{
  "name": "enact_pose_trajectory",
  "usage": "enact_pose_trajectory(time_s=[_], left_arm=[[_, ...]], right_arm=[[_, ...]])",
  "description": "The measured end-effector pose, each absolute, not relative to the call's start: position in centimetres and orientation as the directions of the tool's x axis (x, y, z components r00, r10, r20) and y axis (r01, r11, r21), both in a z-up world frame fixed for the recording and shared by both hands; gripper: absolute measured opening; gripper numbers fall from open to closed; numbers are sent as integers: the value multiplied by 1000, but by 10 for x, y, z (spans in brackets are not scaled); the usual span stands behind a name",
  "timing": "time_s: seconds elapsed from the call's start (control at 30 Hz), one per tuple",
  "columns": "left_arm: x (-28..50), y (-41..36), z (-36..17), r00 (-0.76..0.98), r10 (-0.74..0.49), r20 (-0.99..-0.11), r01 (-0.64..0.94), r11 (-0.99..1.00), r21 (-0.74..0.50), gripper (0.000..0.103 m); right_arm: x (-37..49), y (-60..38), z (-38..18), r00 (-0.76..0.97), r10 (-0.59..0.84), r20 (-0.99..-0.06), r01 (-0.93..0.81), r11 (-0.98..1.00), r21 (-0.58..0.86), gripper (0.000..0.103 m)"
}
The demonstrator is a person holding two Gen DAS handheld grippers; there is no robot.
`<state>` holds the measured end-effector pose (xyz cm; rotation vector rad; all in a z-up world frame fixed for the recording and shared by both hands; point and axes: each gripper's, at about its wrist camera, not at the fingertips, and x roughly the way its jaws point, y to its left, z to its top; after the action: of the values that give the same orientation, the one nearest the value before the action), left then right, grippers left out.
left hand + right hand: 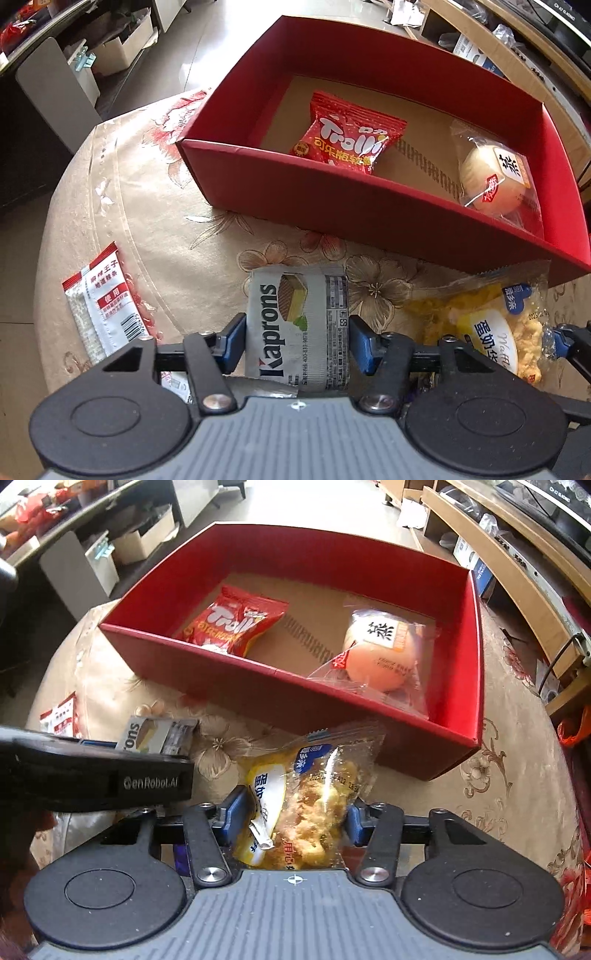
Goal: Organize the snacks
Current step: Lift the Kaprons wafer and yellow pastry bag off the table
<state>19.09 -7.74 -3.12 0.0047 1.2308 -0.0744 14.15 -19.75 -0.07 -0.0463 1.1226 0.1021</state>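
My left gripper (297, 341) is shut on a silver Kaprons wafer pack (298, 325), its blue pads pressing both sides. My right gripper (293, 818) is shut on a clear bag of yellow egg waffle snacks (306, 805); the same bag (487, 325) shows at the right of the left wrist view. The wafer pack (159, 734) also peeks out behind the left gripper's body in the right wrist view. Just beyond stands a red box (332, 195) (236, 675) holding a red Trolli candy bag (347, 136) (232, 624) and a wrapped round cake (491, 177) (384, 653).
A red-and-white sachet (103, 302) (61, 716) lies on the floral tablecloth (147, 206) near the table's left edge. Shelves, cardboard boxes and desks surround the round table. The left gripper's black body (92, 775) crosses the left side of the right wrist view.
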Motion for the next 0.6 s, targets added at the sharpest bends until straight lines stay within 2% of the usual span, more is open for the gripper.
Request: enact_pose_trajectory(time_s=[0.27,0.4,0.53,0.6], left_arm=[[190,-76,-32,344,-36,-938,48,999,-21,56],[189,-74,-32,346,-30,-938,44,999,-16,55],[189,-75,-31,337,-33,-941,50,999,-17,54],[187,-76,-30,335,-40,-942,58,998,-22,54]], right_arm=[[149,-189,-10,422,23,-906,-86,996,-14,68],[154,-197,-21,394,32,-918,-61,998,8,83],[149,-192,-16,411,29,-911,-101,995,-14,66],[148,-189,-14,415,29,-909,-110,994,-18,64]])
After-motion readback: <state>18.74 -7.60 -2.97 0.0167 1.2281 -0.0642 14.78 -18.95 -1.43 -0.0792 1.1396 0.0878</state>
